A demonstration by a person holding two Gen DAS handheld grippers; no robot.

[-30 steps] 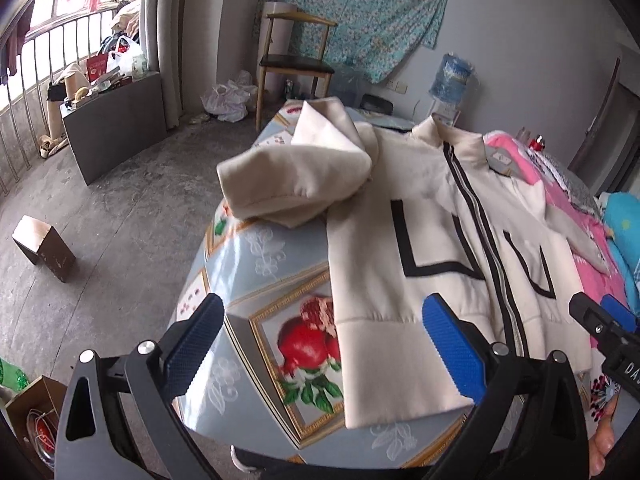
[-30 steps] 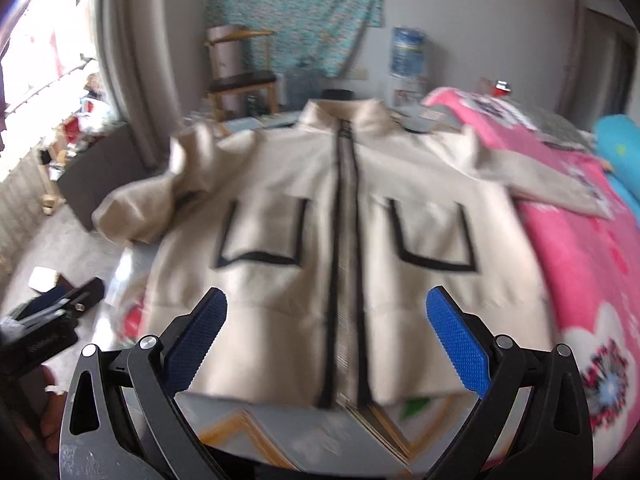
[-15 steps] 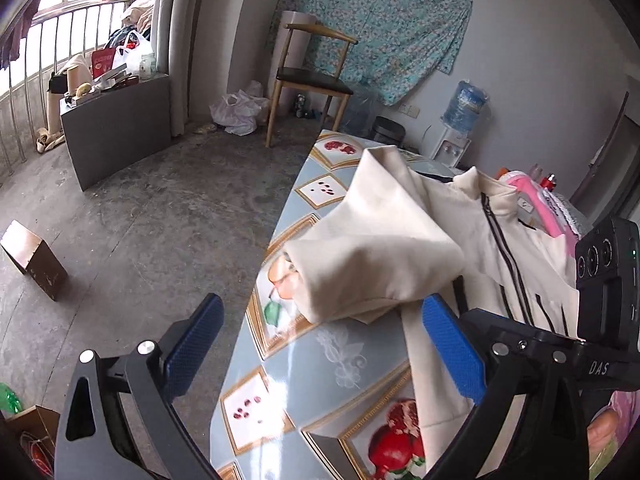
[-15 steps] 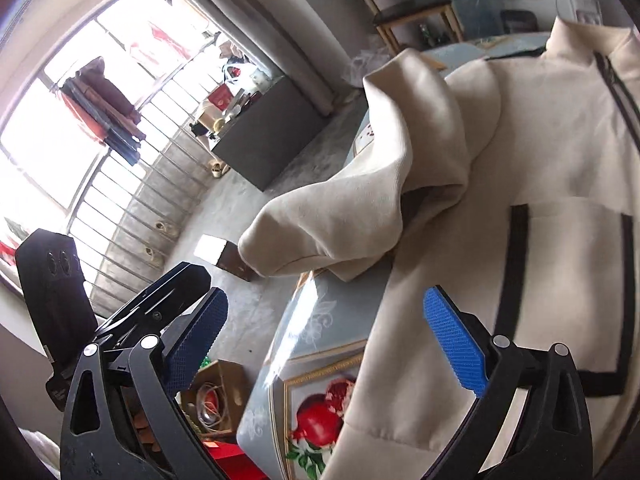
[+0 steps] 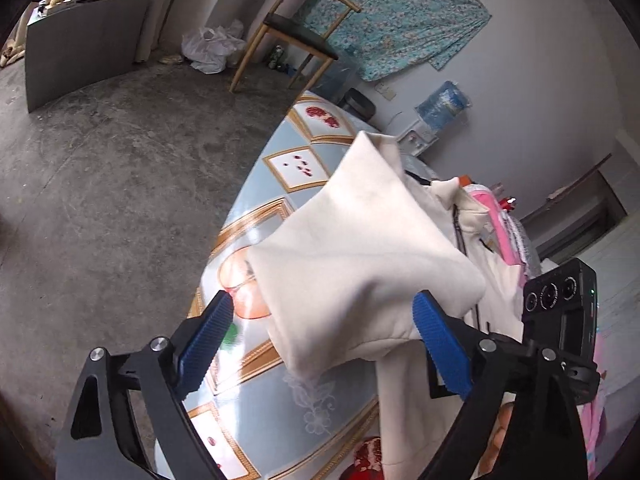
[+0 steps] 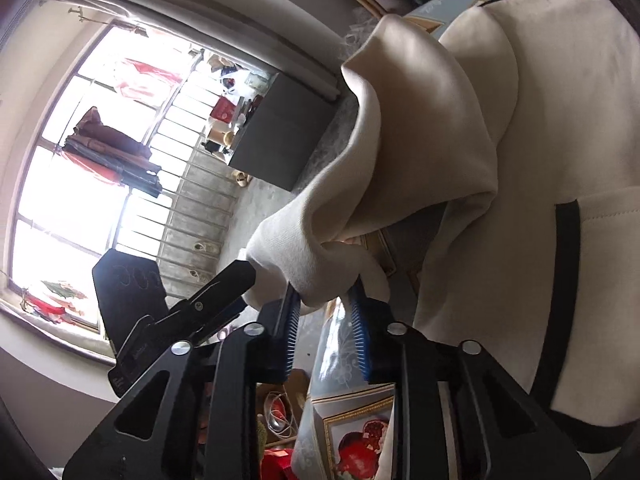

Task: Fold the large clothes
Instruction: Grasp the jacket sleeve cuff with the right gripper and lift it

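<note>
A cream jacket (image 6: 560, 120) with black trim lies on the fruit-print table (image 5: 280, 420). Its left sleeve (image 5: 360, 264) is bunched up over the table's edge. My right gripper (image 6: 325, 314) is closing, and its blue pads pinch the sleeve's cuff (image 6: 288, 256). My left gripper (image 5: 322, 338) stands wide around the same cuff end. Its jaws are closing, with cloth between them, but the pads (image 5: 208, 332) do not press on it. One left finger (image 6: 216, 292) shows beside the cuff in the right wrist view. The right gripper's body (image 5: 560, 312) shows in the left wrist view.
Bare concrete floor lies left of the table, with a wooden chair (image 5: 296, 36), a white bag (image 5: 212, 46) and a grey cabinet (image 5: 84, 36) beyond. A water bottle (image 5: 442, 106) stands by the wall. Pink bedding (image 5: 504, 232) lies past the jacket. A barred window (image 6: 100, 160) is left.
Both grippers have swung from the jacket's hem to the bunched sleeve at the table's edge. The right gripper's jaws have gone from wide to pinching the cuff. The left jaws have narrowed a little.
</note>
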